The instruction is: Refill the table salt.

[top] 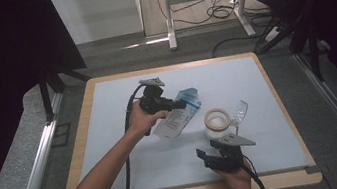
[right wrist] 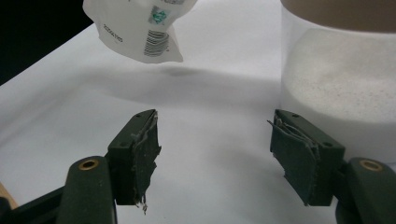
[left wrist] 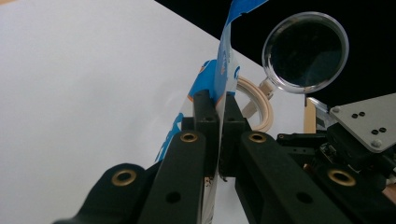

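- Right gripper (top: 210, 157) sits closest to the camera at the near edge of the table (top: 105, 91), jaws spread wide apart with nothing between them, just hanging loose in the person's hand
- its own view shows the worn pads (right wrist: 142, 149) over bare white surface, with the jar right in front
- left gripper (top: 178, 104) is clenched tight on a white and blue plastic bag (top: 176, 118), pinching its thin edge between the jaws
- bag is lifted off the table around the middle, blue top pointing away, barcode end hanging low toward the near side
- jar (top: 217, 123) with a tan rim and white powder inside stands just right of the bag
- clear round lid (top: 241, 111) leans beside the jar, on its far right
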{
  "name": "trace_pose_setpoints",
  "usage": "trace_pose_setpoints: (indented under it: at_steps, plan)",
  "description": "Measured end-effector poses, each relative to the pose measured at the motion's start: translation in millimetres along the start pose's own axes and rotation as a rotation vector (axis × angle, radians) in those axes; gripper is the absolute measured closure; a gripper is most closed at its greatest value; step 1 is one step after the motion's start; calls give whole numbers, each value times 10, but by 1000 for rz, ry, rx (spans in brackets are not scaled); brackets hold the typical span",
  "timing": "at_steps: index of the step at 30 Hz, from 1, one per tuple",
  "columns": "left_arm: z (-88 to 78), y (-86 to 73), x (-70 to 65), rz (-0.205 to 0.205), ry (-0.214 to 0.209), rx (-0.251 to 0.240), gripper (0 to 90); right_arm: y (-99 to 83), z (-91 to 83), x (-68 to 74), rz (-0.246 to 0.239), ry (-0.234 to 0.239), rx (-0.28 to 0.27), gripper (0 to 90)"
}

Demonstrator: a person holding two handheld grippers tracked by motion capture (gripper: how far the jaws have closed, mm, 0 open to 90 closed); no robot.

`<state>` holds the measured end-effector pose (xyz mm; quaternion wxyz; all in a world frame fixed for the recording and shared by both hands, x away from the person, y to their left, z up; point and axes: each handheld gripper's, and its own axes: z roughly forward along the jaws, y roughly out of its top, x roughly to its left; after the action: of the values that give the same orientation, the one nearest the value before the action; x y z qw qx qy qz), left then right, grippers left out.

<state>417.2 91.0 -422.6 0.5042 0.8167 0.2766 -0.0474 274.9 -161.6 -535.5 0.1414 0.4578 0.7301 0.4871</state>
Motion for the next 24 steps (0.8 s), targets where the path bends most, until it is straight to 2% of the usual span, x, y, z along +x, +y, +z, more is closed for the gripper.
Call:
trace_pose_setpoints:
  at_steps: [13,24]
  plan:
    - [-55,-10,18,-5,6,-12,899,-8,10,5,-1,1,5,329]
    - [-160,-56,73,-27,29,-56,899,-7,10,3,0,1,5,329]
